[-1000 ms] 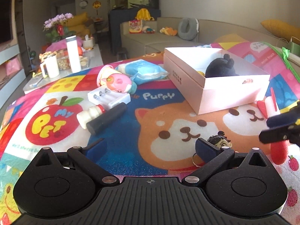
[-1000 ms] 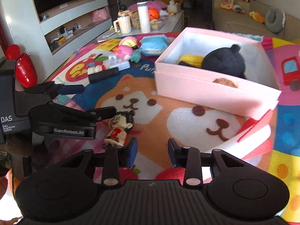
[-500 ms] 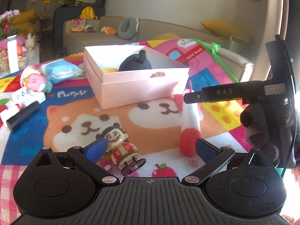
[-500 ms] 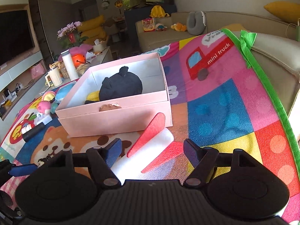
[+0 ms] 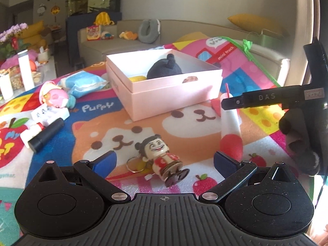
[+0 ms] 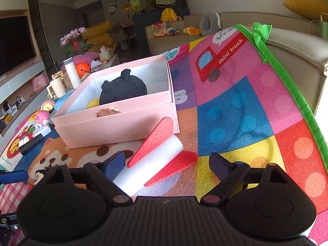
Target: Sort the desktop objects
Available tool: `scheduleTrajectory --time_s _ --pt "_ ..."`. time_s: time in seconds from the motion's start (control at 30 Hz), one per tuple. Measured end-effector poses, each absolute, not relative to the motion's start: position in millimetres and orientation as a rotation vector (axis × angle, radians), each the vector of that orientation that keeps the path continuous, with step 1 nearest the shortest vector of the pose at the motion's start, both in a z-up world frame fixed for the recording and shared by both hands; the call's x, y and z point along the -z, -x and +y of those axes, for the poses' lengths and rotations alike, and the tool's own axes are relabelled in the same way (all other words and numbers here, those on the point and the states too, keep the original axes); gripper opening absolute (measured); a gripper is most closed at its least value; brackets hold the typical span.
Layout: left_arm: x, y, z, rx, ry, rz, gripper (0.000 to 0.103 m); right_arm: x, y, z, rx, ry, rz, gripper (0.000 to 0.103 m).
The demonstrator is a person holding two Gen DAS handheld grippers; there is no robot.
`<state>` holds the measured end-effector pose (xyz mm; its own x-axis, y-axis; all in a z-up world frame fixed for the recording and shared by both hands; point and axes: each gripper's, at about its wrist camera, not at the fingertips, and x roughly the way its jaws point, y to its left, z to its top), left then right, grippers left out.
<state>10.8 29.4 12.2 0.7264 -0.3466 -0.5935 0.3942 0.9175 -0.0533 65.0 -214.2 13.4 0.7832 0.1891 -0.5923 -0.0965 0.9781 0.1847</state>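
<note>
A small doll keychain [image 5: 162,155] with black hair and a red outfit lies on the play mat between the fingers of my open left gripper [image 5: 165,160]. A white foam rocket with red fins [image 6: 155,153] lies in front of the pink box [image 6: 123,123], between the fingers of my open right gripper [image 6: 167,162]. The rocket also shows in the left wrist view [image 5: 230,127]. The pink box [image 5: 164,94] holds a black plush [image 5: 164,70] and something yellow. The right gripper body [image 5: 287,100] shows at the right of the left wrist view.
At the left on the mat lie a black cylinder [image 5: 46,135], a white case [image 5: 49,112], a pink round toy [image 5: 54,98] and a blue pack [image 5: 86,82]. The mat's green edge [image 6: 295,94] runs along the right. A sofa stands behind.
My left gripper has swung right and now straddles the doll keychain. My right gripper has moved right from the doll to the foam rocket and opened wider.
</note>
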Motion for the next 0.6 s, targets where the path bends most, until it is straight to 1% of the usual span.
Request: scheduleTrajectory --time_s 0.1,0.23,0.37,0.43,0.47,0.53,0.6 --pt "-10.2 -11.5 29.3 0.416 -0.081 0.645 0.103 -16.0 -63.0 -211.5 -0.184 -0.164 0.665 0.090" --pt "-7.7 -14.4 25.6 0.407 -0.087 0.650 0.103 -16.6 -67.5 -206.4 -0.229 -0.272 0.731 0.090" --pt "-7.7 -12.7 25.2 0.374 -0.089 0.648 0.103 -10.5 -73.6 -188.7 -0.161 -0.227 0.747 0.089" --pt "-8.2 -10.6 25.6 0.363 -0.086 0.649 0.103 -9.4 -71.9 -182.4 -0.133 -0.189 0.736 0.081" --pt "-8.5 -9.4 25.5 0.359 -0.084 0.650 0.103 -9.4 -71.0 -180.0 -0.127 -0.168 0.736 0.069" --pt "-8.8 -7.1 24.9 0.352 -0.078 0.650 0.103 -10.3 -67.1 -180.8 -0.141 -0.165 0.740 0.062" --pt "-9.1 -5.6 23.9 0.348 -0.063 0.651 0.103 -12.9 -61.0 -184.0 -0.167 -0.171 0.746 0.048"
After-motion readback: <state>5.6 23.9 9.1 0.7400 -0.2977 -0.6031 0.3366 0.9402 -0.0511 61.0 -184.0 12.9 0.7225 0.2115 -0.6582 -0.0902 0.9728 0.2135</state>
